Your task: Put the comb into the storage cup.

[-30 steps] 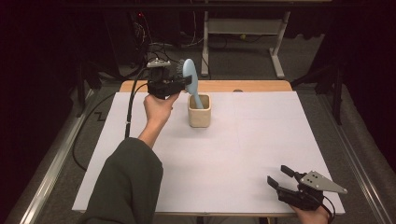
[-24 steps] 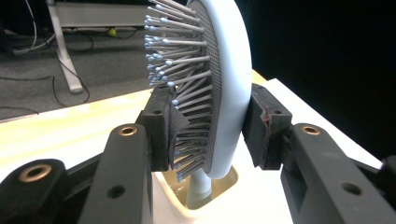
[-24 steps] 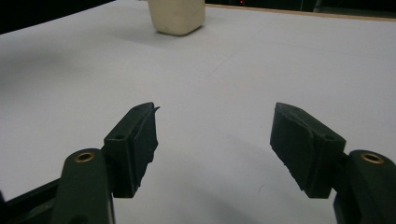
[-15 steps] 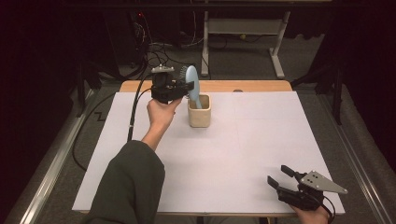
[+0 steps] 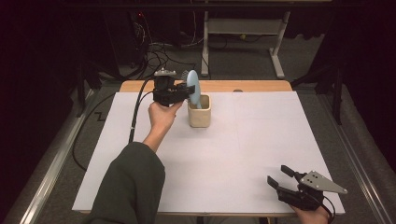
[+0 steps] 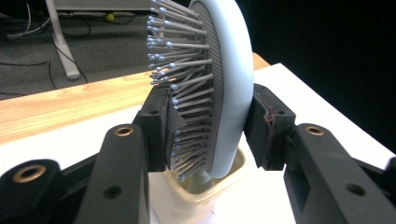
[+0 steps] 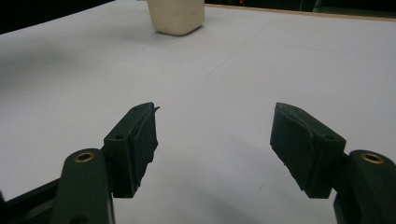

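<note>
Bright even light on the white table [image 5: 243,140], dark surroundings, soft shadows, perhaps slight blur up close

Inside the cream cup [image 6: 205,196] the hairbrush [image 6: 224,84] handle is hidden, and the brush top is cut off by the left gripper view's upper edge. The cup's top [image 7: 176,16] is cropped in the right gripper view.

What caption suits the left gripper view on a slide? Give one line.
Left gripper fingers around a pale blue hairbrush, its handle down in a cream cup.
</note>
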Motion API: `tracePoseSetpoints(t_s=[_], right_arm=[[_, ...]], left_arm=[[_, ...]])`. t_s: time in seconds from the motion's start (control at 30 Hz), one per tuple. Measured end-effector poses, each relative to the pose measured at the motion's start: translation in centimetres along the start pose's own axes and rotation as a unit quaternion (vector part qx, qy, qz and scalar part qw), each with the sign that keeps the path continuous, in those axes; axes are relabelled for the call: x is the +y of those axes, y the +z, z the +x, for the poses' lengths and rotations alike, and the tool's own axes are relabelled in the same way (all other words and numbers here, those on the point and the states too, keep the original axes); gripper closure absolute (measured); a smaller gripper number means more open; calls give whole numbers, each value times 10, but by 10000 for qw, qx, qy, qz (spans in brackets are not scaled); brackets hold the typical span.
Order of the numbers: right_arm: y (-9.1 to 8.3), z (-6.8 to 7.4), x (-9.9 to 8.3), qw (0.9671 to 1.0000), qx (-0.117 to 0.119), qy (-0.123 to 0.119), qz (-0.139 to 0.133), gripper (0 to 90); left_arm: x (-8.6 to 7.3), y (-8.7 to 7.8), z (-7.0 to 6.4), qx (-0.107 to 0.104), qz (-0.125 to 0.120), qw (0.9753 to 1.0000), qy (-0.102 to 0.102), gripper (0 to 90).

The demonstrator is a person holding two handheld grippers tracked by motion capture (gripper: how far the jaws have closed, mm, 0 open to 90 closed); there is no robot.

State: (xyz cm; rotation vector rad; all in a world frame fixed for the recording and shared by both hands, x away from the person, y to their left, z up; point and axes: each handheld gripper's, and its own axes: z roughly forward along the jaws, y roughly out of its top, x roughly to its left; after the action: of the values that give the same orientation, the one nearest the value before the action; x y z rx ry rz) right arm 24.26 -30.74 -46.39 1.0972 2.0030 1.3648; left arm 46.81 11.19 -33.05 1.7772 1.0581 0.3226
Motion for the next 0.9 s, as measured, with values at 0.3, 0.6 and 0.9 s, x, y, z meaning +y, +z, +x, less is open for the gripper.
tracePoseSetpoints(t_s=[0.3,0.6,0.9], right_arm=[[0,0,0,10000,-4,3,-3,321],[0,0,0,10000,0,8,-4,319],[0,0,0,10000,-3,4,4,318]], left_arm=[[-3,1,1,3,55,10000,30,544],[-3,1,1,15,64,10000,55,528],[-3,0,1,133,105,9998,99,467]])
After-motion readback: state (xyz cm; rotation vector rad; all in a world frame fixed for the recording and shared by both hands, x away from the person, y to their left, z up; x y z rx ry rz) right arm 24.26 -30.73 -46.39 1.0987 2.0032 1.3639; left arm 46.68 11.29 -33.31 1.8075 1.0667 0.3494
